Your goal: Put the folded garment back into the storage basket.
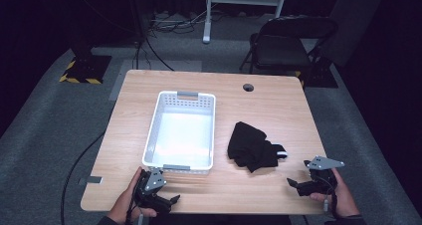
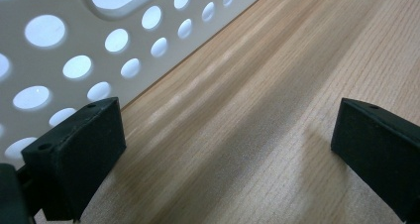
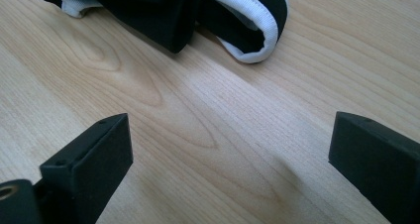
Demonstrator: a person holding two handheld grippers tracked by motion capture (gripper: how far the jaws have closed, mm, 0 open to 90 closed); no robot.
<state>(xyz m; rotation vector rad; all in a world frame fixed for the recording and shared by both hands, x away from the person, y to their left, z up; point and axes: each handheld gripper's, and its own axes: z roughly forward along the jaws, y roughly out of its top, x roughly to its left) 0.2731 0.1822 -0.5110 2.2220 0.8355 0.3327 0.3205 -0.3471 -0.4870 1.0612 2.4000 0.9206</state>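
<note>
A white perforated basket (image 1: 182, 99) stands empty on the wooden table (image 1: 268, 105), left of centre. To its right lies a crumpled black garment (image 1: 251, 145) with a white-edged band (image 3: 257, 33). My left gripper (image 1: 171, 201) rests low near the table's front edge, just in front of the basket wall (image 2: 59, 45), open, with bare wood between its jaws. My right gripper (image 1: 293, 184) sits at the front right, open, pointing toward the black garment (image 3: 163, 11) a short way ahead, not touching it.
A round cable hole (image 1: 248, 87) sits near the table's far edge. A black folding chair (image 1: 283, 46) stands behind the table, with a white frame (image 1: 244, 1) and cables on the floor beyond. Bare wood lies between both grippers.
</note>
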